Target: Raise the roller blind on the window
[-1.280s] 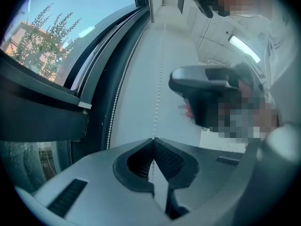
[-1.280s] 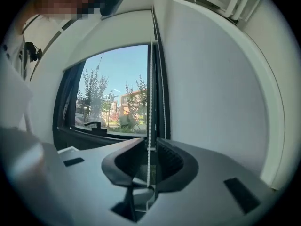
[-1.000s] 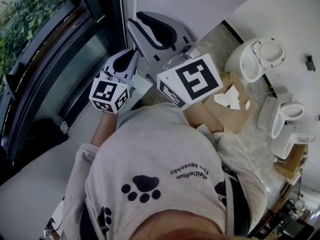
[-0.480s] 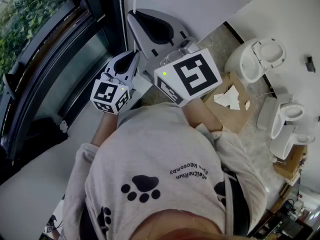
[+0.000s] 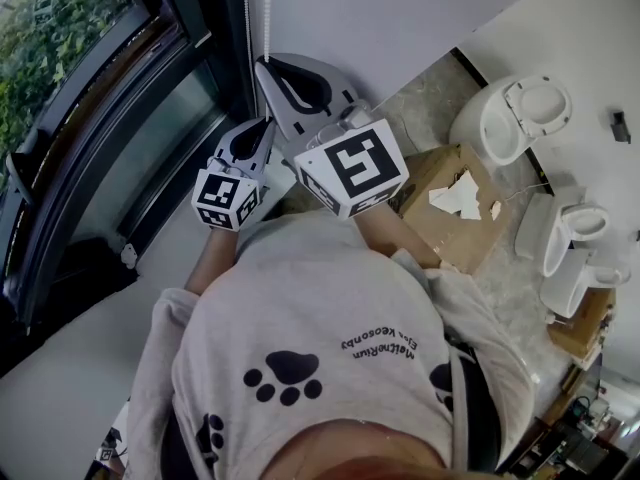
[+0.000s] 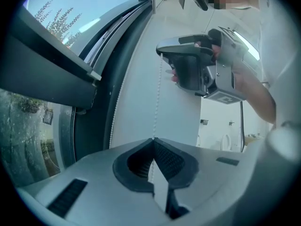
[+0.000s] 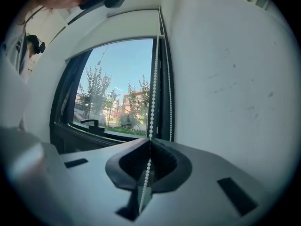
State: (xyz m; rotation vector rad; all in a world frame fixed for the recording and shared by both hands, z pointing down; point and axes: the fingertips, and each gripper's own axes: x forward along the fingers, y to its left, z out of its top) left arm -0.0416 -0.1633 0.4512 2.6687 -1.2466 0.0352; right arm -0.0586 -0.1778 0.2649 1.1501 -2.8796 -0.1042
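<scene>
A white bead chain (image 7: 153,79) hangs beside the dark window frame (image 5: 190,28), and a second strand (image 7: 169,79) runs next to it. My right gripper (image 7: 150,142) is shut on the chain, which passes down between its jaws. In the head view the right gripper (image 5: 268,68) is the higher one, against the white wall. Just below it my left gripper (image 5: 266,123) is shut on the same chain (image 6: 156,107). The left gripper view shows the left gripper (image 6: 153,140) with the right gripper (image 6: 197,69) above it. A white blind edge (image 7: 134,12) shows at the window's top.
The window (image 7: 117,93) looks out on trees and buildings, with a handle (image 7: 89,123) on its frame. White toilets (image 5: 510,113) and flattened cardboard (image 5: 450,203) lie on the floor to the right. A white sill (image 5: 70,368) runs under the window.
My right gripper has come down along the chain line and now sits close above the left gripper. The left gripper has barely shifted.
</scene>
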